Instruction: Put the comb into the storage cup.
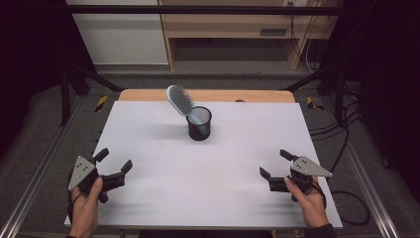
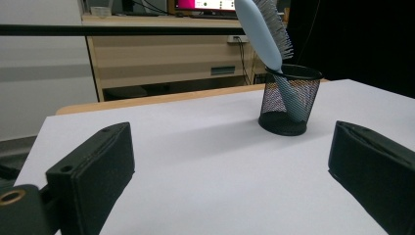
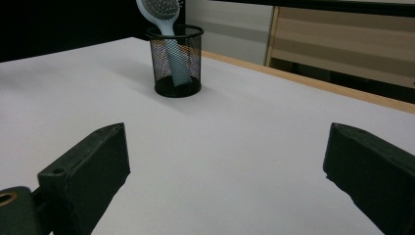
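Note:
A light blue hairbrush [image 1: 179, 100] stands handle-down in a black mesh cup [image 1: 199, 124] at the far middle of the white table [image 1: 163, 163], its bristled head leaning to the left. In the left gripper view the hairbrush [image 2: 264, 34] and cup [image 2: 288, 100] lie ahead to the right; in the right gripper view the hairbrush [image 3: 164, 12] and cup [image 3: 177, 61] lie ahead to the left. My left gripper [image 1: 115, 159] rests open near the front left, nothing between its jaws. My right gripper [image 1: 274, 163] rests open near the front right, also holding nothing.
A wooden strip [image 1: 148, 95] runs along the table's far edge. Beyond it stand a wooden desk [image 1: 237, 25] and a white cabinet [image 1: 119, 34]. Black frame bars [image 1: 198, 9] cross above, and cables [image 1: 346, 129] lie on the floor at the right.

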Tool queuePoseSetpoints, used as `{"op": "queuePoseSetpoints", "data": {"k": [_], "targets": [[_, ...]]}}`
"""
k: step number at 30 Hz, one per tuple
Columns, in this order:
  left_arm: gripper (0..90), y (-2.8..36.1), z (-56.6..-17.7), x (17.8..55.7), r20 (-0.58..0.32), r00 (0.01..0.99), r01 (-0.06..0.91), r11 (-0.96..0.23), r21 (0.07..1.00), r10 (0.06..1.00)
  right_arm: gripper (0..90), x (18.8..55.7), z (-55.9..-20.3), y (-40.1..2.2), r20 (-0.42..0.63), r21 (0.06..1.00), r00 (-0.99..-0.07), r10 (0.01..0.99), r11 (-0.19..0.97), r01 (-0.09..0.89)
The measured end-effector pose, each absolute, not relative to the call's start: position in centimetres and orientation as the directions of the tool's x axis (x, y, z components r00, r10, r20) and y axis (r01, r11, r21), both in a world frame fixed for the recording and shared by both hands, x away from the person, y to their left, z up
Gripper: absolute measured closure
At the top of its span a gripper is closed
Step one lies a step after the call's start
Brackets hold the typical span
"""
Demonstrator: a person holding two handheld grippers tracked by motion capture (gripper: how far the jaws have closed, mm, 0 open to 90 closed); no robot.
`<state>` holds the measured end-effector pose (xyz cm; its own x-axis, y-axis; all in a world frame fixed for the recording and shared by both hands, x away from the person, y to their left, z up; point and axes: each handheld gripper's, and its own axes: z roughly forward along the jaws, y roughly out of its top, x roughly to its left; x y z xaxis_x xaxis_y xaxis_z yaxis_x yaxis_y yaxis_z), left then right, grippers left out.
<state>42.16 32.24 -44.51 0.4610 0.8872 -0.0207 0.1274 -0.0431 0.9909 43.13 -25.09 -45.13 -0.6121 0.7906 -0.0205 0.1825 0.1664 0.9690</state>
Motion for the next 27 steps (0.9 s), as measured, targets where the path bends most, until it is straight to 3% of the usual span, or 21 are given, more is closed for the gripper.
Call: {"op": "queuePoseSetpoints", "data": {"k": [27], "targets": [[2.8, 30.1, -44.8, 41.9, 0.008, 0.500, 0.114, -0.075, 0.991, 0.866, 3.4, 43.1, -45.6, -24.8, -0.027, 0.975, -0.614, 0.788, 0.155, 0.157]]}}
